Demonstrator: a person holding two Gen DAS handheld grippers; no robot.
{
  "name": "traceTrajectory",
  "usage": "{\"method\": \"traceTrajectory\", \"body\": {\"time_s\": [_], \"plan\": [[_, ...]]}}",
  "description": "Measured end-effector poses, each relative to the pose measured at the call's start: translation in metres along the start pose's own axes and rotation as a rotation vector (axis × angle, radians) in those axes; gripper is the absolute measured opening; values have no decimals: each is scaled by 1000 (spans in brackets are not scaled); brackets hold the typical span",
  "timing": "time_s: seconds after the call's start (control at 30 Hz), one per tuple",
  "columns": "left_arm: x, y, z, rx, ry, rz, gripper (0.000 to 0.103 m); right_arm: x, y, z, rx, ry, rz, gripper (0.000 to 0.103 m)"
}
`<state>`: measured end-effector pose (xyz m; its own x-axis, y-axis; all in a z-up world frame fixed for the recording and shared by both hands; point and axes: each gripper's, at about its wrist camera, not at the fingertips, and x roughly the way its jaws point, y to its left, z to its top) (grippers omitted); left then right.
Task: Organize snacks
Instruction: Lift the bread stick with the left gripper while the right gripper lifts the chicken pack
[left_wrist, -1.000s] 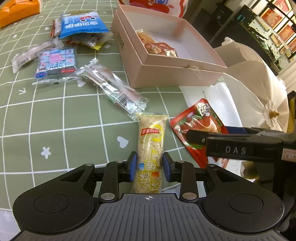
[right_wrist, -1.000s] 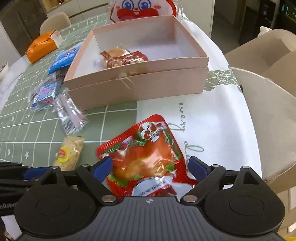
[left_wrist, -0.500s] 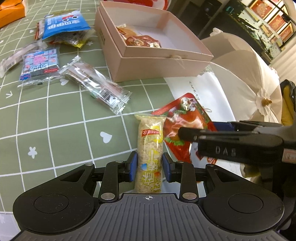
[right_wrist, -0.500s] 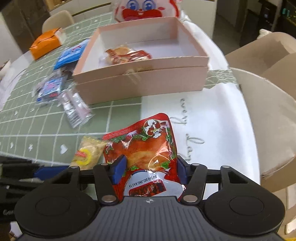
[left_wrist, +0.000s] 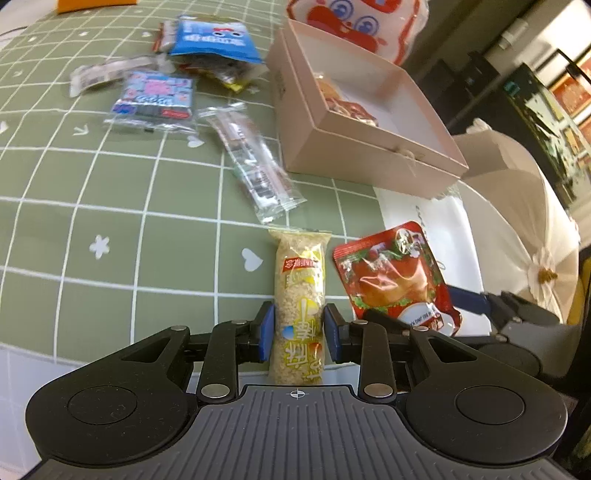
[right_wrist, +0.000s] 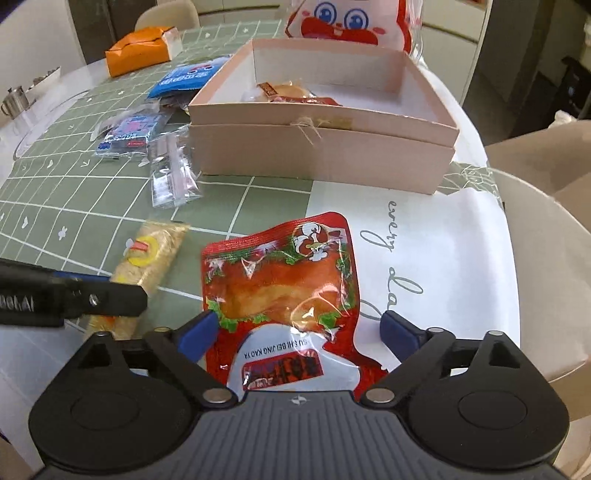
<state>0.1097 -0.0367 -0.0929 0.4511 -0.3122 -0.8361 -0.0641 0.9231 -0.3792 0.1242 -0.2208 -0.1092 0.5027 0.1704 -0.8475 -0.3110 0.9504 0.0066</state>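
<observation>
Blue pads of my left gripper (left_wrist: 298, 332) clamp the yellow rice bar (left_wrist: 300, 295) on the green checked tablecloth (left_wrist: 110, 221); my right gripper (right_wrist: 297, 328) is opening around the red pouch (right_wrist: 280, 291), short of the pink box (right_wrist: 321, 155).

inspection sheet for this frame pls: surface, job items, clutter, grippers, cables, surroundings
Surface: green grid tablecloth; white printed sheet at its edge.
Job's things: pink box open, two packets inside; rice bar; red pouch; clear packet; blue bag; pink-blue packet.
Clutter: orange box; cartoon bag behind the pink box; metal cup.
Grippers: left gripper shut on the rice bar; right gripper with jaws opening, red pouch between them, pads clear of it.
Cables: nothing seen.
Surroundings: cream chairs; dark shelving.
</observation>
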Motion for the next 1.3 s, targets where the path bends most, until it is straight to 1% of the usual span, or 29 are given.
{"method": "traceTrajectory", "body": {"time_s": [0.07,0.13,0.2,0.23,0.47,0.67,0.77,0.83,0.9,0.93,1.13,1.3], "plan": [[-1,-3,-3,-4,-1,7,34,0,1,0,-12,11,7,98],[1,-9,-6,4,-1,-1,34,1,3,5,-38,49,24,100],[3,-11,-8,-5,-7,-10,33,4,3,10,-55,84,44,103],[3,-14,-9,1,-10,-5,33,5,2,11,-66,94,54,103],[5,-21,-9,13,-8,26,34,3,3,8,-91,88,62,103],[5,-21,-8,24,0,24,34,1,1,2,-94,50,63,103],[5,-18,-6,21,7,11,34,0,2,1,-87,37,61,103],[6,-16,-4,13,17,0,34,0,2,1,-88,32,61,101],[6,-15,-3,13,26,-7,34,-2,4,0,-84,17,59,89],[6,-15,-2,15,31,-10,34,-4,5,0,-84,9,60,87],[9,-15,6,60,88,-20,33,-6,9,-1,-50,-12,42,80],[9,-8,10,70,120,-42,33,-11,11,-1,-20,-25,32,73]]}}
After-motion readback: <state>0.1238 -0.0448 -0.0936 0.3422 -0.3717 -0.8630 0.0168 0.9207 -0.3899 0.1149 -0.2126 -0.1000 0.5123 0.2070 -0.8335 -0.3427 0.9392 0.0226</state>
